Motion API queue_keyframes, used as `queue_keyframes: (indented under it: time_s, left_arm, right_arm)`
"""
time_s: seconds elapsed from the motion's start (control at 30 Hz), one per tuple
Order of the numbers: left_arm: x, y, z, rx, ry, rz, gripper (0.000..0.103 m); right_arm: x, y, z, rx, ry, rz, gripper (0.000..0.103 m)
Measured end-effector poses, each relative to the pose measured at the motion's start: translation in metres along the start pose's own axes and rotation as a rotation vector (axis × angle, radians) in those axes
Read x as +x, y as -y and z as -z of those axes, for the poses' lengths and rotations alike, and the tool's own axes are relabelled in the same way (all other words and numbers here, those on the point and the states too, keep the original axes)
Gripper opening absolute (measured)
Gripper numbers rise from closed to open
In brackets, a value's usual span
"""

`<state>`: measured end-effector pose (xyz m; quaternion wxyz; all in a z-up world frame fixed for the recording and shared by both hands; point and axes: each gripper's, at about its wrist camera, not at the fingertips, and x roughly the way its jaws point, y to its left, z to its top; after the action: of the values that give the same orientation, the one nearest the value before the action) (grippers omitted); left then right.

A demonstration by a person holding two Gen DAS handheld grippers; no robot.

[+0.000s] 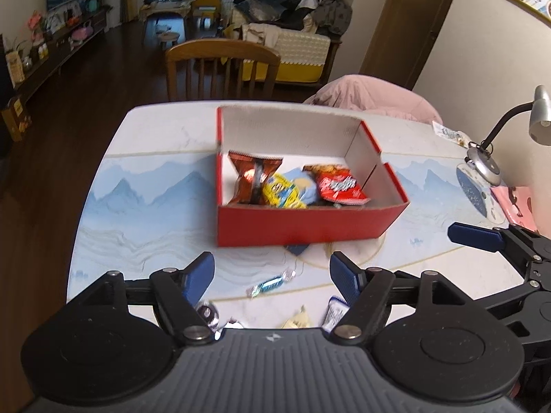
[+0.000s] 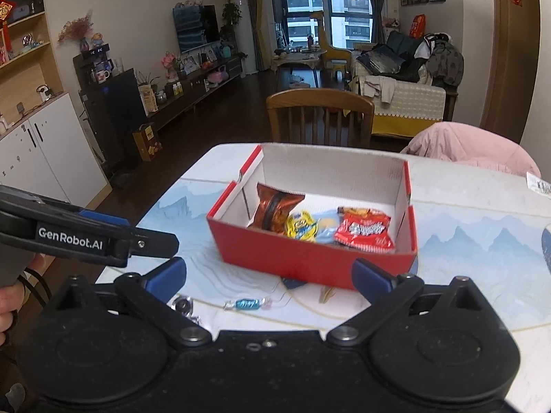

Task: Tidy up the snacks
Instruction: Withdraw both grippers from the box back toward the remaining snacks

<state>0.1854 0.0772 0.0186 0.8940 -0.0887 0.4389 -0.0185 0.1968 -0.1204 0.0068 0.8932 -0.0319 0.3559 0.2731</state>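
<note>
Both jaws spread, nothing held: left gripper, right gripper. Blue-wrapped twist candy easily squirted off marble-patterned surface if pinched off-centre; red cardboard box nudged.

The table has a pale top printed with blue mountains. A red box sits near its middle, open at the top. Just in front of the box lies a blue-wrapped candy, with a small dark blue packet poking out from under the box's front edge. At the near edge lie more small wrapped pieces, blurred. Toward the right edge stand a lamp and a pink card; a small packet lies beyond them.
</note>
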Motion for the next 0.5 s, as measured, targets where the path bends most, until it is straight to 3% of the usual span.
queue_keyframes:
  time_s: [0.23, 0.5]
  left_arm:
    - [0.014, -0.016, 0.029, -0.051, -0.060, -0.014, 0.074]
    - [0.044, -0.035, 0.051, -0.150, -0.139, -0.104, 0.074]
  right_arm:
    - [0.008, 0.000, 0.025, 0.028, -0.055, 0.015, 0.103]
    - [0.031, 0.018, 0.047, 0.135, -0.139, 0.068, 0.103]
